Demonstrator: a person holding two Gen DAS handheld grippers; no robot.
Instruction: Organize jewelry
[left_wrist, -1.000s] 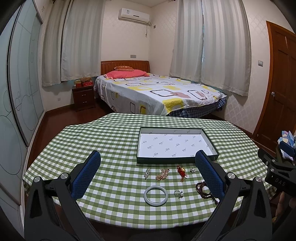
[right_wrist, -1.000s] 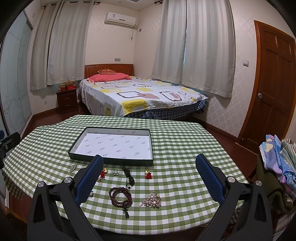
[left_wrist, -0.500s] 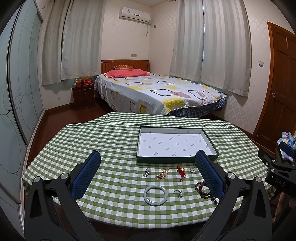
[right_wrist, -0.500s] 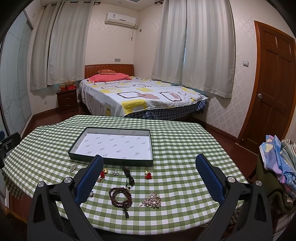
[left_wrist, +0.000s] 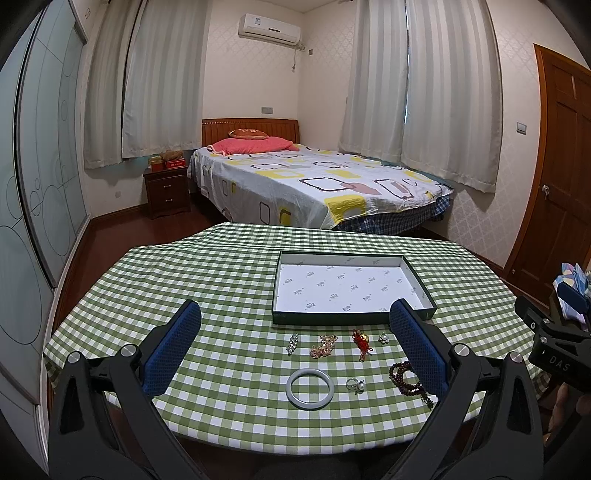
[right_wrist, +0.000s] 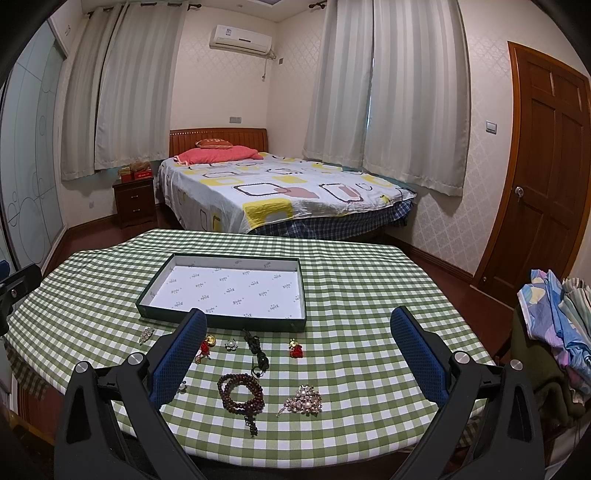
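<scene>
Presently, both tongs hang released above the near edge of the counter (left_wrist: 221, 266), which carries a green checked cloth. The left tongs (left_wrist: 295, 325) stand wide apart and hold nothing; the right tongs (right_wrist: 295, 328) likewise gape, empty. The shallow dark-rimmed tray (left_wrist: 347, 319), lined with white printed paper, sits on the far half of the counter with nothing in it. All the jewelry lies loose on the cloth in front of the tray. Seen from the left: a small silver brooch (left_wrist: 292, 343), a gold filigree piece (left_wrist: 324, 346), a red knot charm with gold bead (left_wrist: 361, 339) and a small pearl flower (left_wrist: 384, 338) in a row just beside the tray's near wall; nearer, a pale bangle (left_wrist: 310, 384) and a pearl ring (left_wrist: 355, 384). Seen from the right: a dark bead bracelet (right_wrist: 241, 393), a pearl cluster brooch (right_wrist: 304, 398), a dark cord pendant (right_wrist: 256, 350) and a second red charm (right_wrist: 295, 349). No piece touches either tongs.
</scene>
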